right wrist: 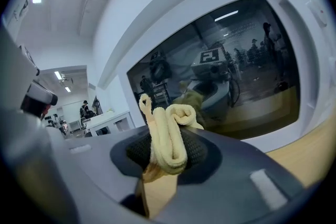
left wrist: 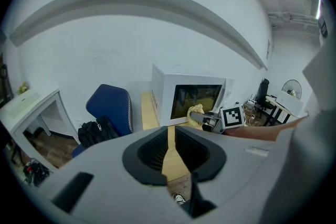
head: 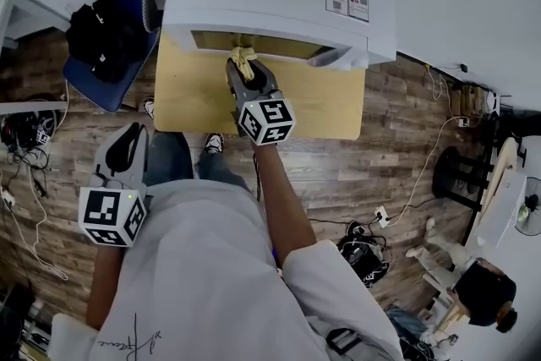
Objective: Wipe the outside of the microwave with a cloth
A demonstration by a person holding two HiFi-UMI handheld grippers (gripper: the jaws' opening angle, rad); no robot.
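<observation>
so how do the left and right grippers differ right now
The left gripper is slightly open and empty; the right gripper is shut on the yellow cloth. The left hangs low by the person, the right is up at the microwave door. Both carry a marker cube.

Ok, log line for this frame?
right gripper: shut on cloth, at microwave door | left gripper: open, empty, away from table

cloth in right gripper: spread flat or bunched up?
Bunched. The yellow cloth is folded into a thick wad clamped in the jaws of the right gripper, loops sticking out toward the microwave door glass.
</observation>
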